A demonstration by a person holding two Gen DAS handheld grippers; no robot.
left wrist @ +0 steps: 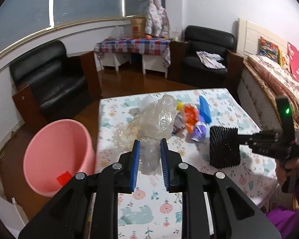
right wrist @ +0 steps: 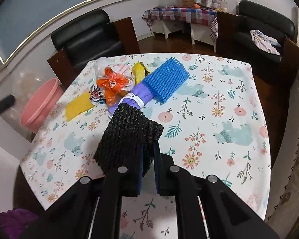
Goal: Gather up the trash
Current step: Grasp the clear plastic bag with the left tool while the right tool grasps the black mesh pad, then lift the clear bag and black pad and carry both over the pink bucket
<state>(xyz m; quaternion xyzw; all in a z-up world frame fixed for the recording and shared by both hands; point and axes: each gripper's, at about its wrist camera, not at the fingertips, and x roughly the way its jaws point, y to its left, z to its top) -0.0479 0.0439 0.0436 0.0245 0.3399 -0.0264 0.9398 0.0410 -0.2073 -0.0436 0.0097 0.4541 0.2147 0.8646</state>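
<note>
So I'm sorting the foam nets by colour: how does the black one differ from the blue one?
The black foam net is dark and clamped in the right hand-held gripper, lifted off the table; the blue foam net is bright blue and lies untouched on the tablecloth. The blue foam net rests against the trash pile; the black foam net hangs apart from it. Both are ribbed mesh sleeves.

A bucket (left wrist: pixel 57 155) stood on the floor (left wrist: pixel 129 81) left of the tabletop (left wrist: pixel 219 103). At the frame's middle, a plastic bag (left wrist: pixel 155 117) lay left of the wrappers (left wrist: pixel 191 117). 2 armchairs flanked a side table (left wrist: pixel 132 45) behind.
</note>
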